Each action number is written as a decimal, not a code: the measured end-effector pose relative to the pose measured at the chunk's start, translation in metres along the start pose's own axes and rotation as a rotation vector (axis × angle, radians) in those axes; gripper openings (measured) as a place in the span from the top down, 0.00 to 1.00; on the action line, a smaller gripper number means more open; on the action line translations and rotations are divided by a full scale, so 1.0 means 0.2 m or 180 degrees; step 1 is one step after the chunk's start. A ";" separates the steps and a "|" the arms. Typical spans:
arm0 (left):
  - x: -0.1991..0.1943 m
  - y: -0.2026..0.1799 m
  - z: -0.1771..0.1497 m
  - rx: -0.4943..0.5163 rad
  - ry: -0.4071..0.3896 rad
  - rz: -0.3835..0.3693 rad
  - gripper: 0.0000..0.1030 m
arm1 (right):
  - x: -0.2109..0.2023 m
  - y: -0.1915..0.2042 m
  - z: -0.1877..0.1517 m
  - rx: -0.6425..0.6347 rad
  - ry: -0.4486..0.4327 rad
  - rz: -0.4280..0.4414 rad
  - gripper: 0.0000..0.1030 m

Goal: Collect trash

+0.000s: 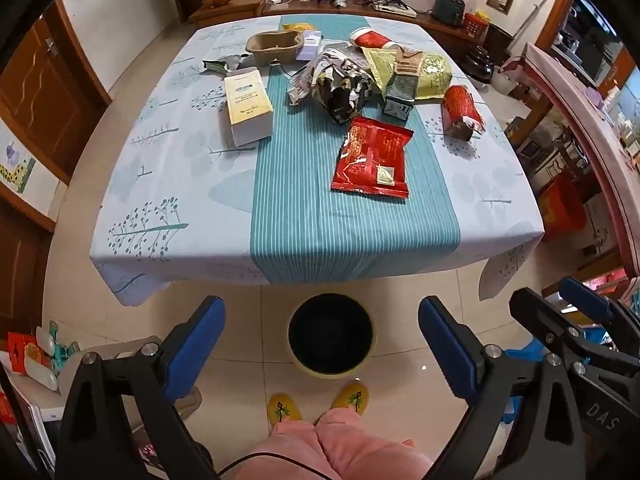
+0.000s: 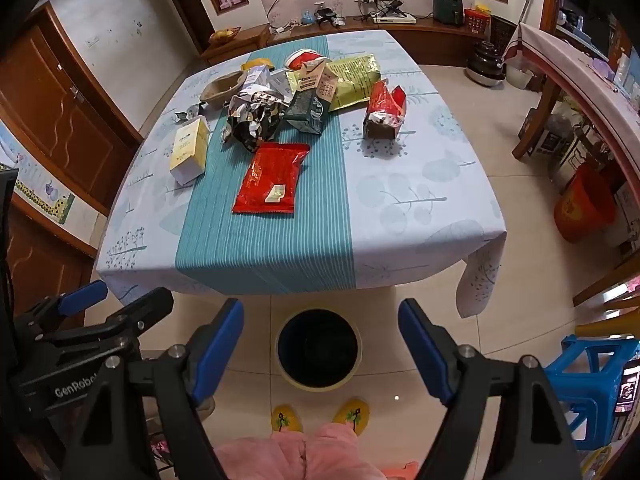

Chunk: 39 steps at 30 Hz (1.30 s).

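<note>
Trash lies on the table (image 1: 168, 200) (image 2: 420, 208): a flat red wrapper (image 1: 372, 158) (image 2: 272, 178) nearest me, a cream box (image 1: 248, 106) (image 2: 190, 152), a crumpled black-and-white bag (image 1: 340, 80) (image 2: 254, 118), a dark carton (image 1: 402, 84) (image 2: 310, 104), a red torn pack (image 1: 462, 110) (image 2: 384, 110), a yellow-green bag (image 1: 430, 70) (image 2: 356, 74) and a pulp cup tray (image 1: 274, 46) (image 2: 222, 86). A black-lined bin (image 1: 332, 334) (image 2: 318, 348) stands on the floor at the table's near edge. My left gripper (image 1: 320, 344) and right gripper (image 2: 320, 344) are open and empty, above the bin.
My knees in pink and yellow slippers (image 1: 318, 398) are below the bin. A blue stool (image 2: 600, 376) and an orange bucket (image 2: 584, 206) stand to the right. A wooden sideboard (image 2: 400, 28) runs behind the table. Wooden doors (image 1: 44, 92) are on the left.
</note>
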<state>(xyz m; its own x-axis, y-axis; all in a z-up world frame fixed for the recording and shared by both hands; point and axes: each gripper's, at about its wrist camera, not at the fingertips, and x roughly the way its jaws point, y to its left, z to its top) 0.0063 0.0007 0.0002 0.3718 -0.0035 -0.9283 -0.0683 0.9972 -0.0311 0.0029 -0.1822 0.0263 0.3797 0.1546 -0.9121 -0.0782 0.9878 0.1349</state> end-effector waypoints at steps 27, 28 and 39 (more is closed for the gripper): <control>-0.14 0.04 0.01 -0.0070 -0.0217 0.0103 0.07 | -0.08 0.03 0.02 -0.0069 -0.0156 0.0099 0.23; -0.14 0.04 0.01 -0.0069 -0.0226 0.0104 0.07 | -0.08 0.03 0.02 -0.0070 -0.0162 0.0102 0.23; -0.20 0.01 0.02 -0.0093 -0.0339 0.0132 0.07 | -0.12 0.01 0.03 -0.0116 -0.0223 0.0138 0.27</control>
<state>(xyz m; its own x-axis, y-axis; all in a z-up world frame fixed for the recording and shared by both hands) -0.0055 0.0040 0.0396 0.4643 0.0471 -0.8844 -0.1119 0.9937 -0.0058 -0.0005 -0.1834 0.0506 0.4388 0.1996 -0.8762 -0.1289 0.9789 0.1584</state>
